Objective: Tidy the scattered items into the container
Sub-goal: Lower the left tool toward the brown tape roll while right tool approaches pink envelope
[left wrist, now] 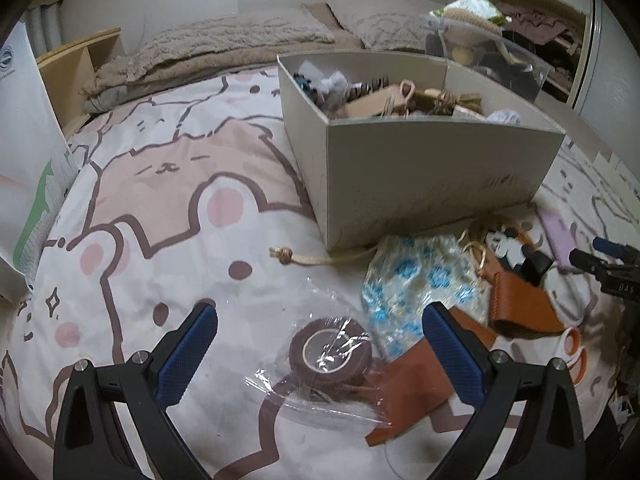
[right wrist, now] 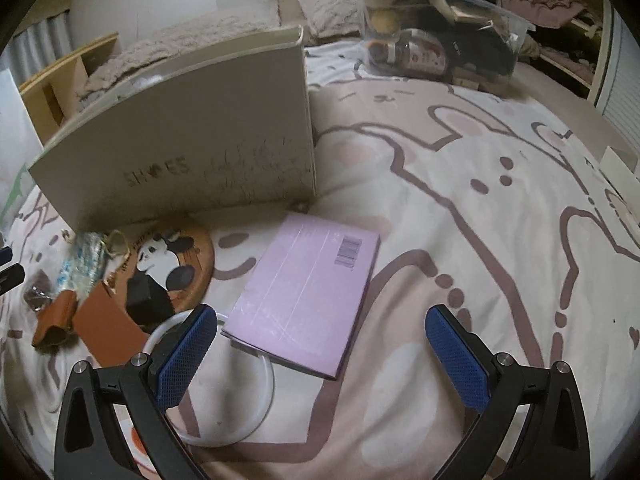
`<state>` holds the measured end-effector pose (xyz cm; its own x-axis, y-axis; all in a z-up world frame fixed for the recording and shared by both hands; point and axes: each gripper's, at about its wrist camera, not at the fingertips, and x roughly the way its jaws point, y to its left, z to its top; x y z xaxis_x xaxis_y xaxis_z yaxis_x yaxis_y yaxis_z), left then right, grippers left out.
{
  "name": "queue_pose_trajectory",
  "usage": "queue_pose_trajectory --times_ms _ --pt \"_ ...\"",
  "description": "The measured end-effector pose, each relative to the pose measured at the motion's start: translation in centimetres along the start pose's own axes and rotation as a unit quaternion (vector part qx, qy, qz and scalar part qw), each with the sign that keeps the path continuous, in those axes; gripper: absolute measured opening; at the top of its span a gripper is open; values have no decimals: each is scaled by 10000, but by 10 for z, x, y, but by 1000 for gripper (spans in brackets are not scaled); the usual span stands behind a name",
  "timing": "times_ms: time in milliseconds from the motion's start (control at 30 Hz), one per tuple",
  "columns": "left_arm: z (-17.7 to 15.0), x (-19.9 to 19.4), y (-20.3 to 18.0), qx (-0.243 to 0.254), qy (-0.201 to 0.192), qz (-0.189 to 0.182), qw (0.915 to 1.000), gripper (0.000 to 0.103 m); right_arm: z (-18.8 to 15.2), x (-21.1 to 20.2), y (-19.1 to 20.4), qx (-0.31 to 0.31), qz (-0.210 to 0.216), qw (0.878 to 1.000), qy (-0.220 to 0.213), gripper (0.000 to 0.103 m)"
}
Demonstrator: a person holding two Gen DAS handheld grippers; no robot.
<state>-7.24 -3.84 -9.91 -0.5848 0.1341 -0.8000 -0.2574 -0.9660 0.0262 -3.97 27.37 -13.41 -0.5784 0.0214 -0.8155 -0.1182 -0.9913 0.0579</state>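
Note:
A beige shoe box (left wrist: 420, 176) stands on the bed, holding several small items; it also shows in the right wrist view (right wrist: 180, 152). My left gripper (left wrist: 320, 316) is open, its fingers either side of a brown tape roll in clear wrap (left wrist: 332, 354). Beside the roll lie brown leather pieces (left wrist: 516, 304), a blue-flowered packet (left wrist: 412, 292) and a corded tie (left wrist: 312, 258). My right gripper (right wrist: 322, 316) is open above a pink booklet (right wrist: 308, 296). To its left lie a panda coaster (right wrist: 176, 264), a black block (right wrist: 146, 298) and a clear ring (right wrist: 240, 400).
A cartoon-bear bedspread (right wrist: 460, 240) covers the bed. A clear bin of clutter (right wrist: 440, 32) stands at the back right, with pillows (left wrist: 240, 36) at the headboard. A white bag (left wrist: 24, 152) leans at the left edge. Orange-handled scissors (left wrist: 572, 354) lie right of the leather.

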Motion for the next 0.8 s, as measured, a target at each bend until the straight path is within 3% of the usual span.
queue_pose_trajectory --times_ms 233,600,800 --pt "-9 19 4 -35 242 7 9997 103 0 20 9 -156 23 9997 207 103" --pt "-18 47 10 -192 607 -206 9978 103 -11 19 11 -188 49 9998 33 103" --pt "-25 50 9 -120 528 -234 9983 103 -15 21 12 -175 32 9998 -35 103"
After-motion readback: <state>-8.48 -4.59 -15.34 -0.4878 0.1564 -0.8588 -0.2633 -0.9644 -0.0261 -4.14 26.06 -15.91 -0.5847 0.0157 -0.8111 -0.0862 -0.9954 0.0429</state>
